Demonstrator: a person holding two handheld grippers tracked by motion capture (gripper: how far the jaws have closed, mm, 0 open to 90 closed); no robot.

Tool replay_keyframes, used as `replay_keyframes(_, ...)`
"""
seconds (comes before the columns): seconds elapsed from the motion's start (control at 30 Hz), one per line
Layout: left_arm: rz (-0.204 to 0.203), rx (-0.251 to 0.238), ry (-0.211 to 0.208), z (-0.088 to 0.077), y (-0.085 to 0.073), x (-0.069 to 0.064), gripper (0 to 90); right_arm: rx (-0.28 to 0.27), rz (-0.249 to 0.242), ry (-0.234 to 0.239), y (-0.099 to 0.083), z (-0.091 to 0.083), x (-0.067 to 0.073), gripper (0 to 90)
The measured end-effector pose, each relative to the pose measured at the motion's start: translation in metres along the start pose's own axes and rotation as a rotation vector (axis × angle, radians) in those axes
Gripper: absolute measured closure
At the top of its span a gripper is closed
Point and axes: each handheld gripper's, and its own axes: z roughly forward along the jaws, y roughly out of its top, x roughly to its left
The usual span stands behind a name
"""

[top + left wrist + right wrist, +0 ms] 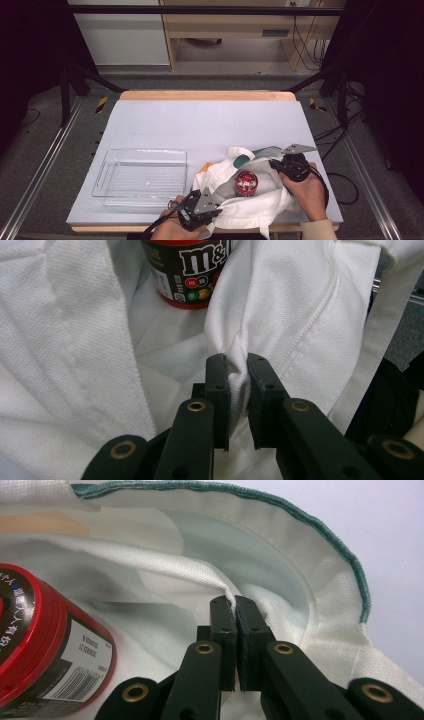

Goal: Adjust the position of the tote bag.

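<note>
A: What do the left tongs (pixel 236 371) grip?
B: A fold of the white woven fabric bag (pixel 250 202), low and right of centre on the bench (pixel 200 125).
A: The right tongs (pixel 234 602)?
B: Clamped on its thin rim; the red candy canister (pixel 246 183) lies inside.

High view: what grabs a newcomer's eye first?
The red M&M's tub lying in the rumpled white cloth bag at the table's near right. Both grippers pinch the bag: left gripper at its near edge, right gripper at its far side. A clear tray sits left.
</note>
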Motion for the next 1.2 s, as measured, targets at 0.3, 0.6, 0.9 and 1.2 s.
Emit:
replay_keyframes(0.3, 0.012, 0.008, -0.010, -0.001, -0.001, -0.001, 81.5, -0.004, 0.019, -0.011, -0.001, 0.003, -0.003, 88.1)
replay_keyframes(0.6, 0.010, 0.006, -0.012, -0.001, -0.002, -0.002, 81.5, -0.004, 0.031, -0.018, -0.004, 0.005, -0.004, 88.0)
replay_keyframes(0.9, -0.015, -0.067, 0.010, -0.013, 0.008, 0.000, 72.2, -0.050, -0.042, -0.012, 0.000, -0.015, 0.007, 64.2)
replay_keyframes(1.2, -0.018, -0.179, 0.048, -0.045, 0.033, 0.005, 63.2, -0.117, -0.069, -0.036, 0.010, -0.064, 0.020, 43.5)
